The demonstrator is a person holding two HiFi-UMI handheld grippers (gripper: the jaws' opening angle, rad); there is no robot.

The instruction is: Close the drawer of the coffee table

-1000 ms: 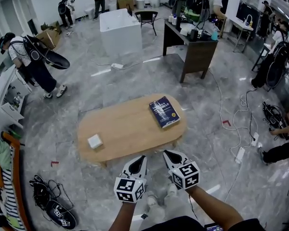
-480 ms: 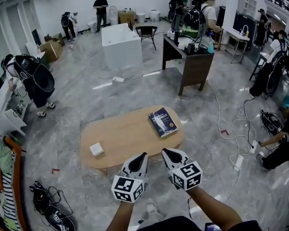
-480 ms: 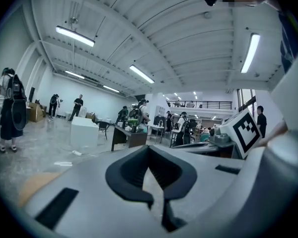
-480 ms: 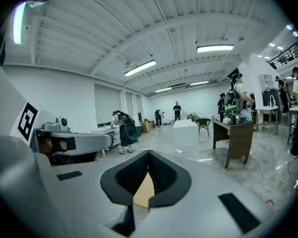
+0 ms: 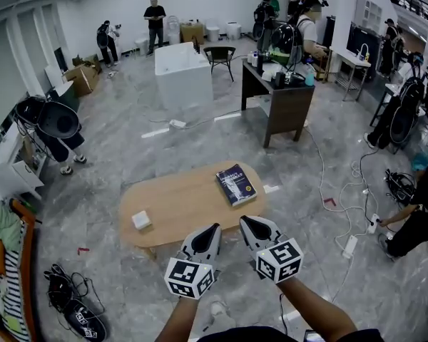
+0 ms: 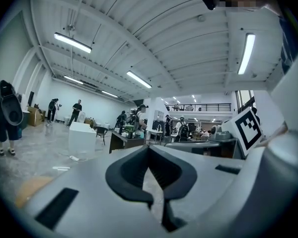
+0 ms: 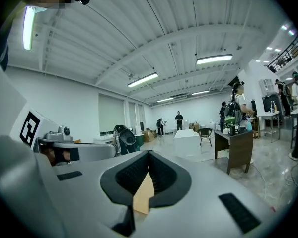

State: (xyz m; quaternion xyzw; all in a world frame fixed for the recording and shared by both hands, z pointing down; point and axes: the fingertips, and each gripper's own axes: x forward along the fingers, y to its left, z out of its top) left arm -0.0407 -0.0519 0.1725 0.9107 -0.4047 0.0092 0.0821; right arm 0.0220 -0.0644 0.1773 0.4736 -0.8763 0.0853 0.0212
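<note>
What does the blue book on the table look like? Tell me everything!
The book is dark blue with pale print on its cover, too small to read. It is closed and lies flat, cover up, a bit crooked, near the right end of the light wooden table. Only the tabletop touches it, and nothing lies on it.

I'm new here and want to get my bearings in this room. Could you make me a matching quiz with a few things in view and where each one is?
Things:
1. book
2. white box
3. dark desk

Places:
A. standing apart, beyond the coffee table
B. on the coffee table's left end
C. on the coffee table's right end

Pairs: 1-C, 2-B, 3-A
</note>
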